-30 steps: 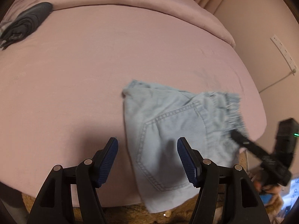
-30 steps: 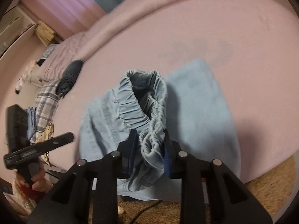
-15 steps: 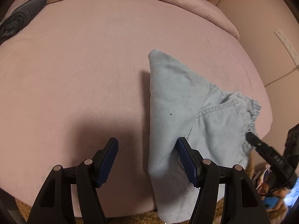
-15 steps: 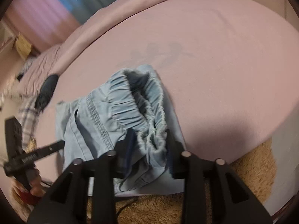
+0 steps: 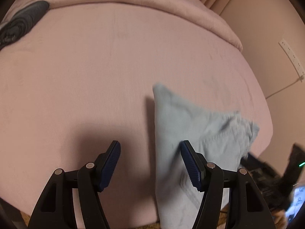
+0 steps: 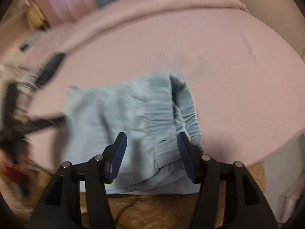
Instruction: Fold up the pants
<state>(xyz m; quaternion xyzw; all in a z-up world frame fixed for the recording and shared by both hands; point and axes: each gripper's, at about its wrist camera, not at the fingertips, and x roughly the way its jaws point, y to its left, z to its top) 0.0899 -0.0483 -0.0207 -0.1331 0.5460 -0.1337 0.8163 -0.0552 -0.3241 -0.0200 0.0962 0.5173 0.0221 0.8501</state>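
Light blue denim pants (image 5: 183, 126) lie bunched at the near edge of a pink bed (image 5: 114, 66), hanging partly over the edge. My left gripper (image 5: 150, 164) is open and empty; the pants lie under and beyond its right finger. In the right wrist view the pants (image 6: 133, 114) show their gathered elastic waistband toward me. My right gripper (image 6: 151, 152) is open just above the waistband, holding nothing. The other gripper shows blurred at the left (image 6: 17, 122).
A dark grey rolled garment (image 5: 21, 26) lies at the bed's far left. A folded pink duvet (image 5: 152, 2) runs along the far side. A brown rug (image 6: 152, 208) lies below the bed edge. A wall with a power strip (image 5: 291, 55) stands to the right.
My right gripper has opened and let go of the waistband, and the pants have dropped onto the bed. The left gripper has stayed open and shifted slightly.
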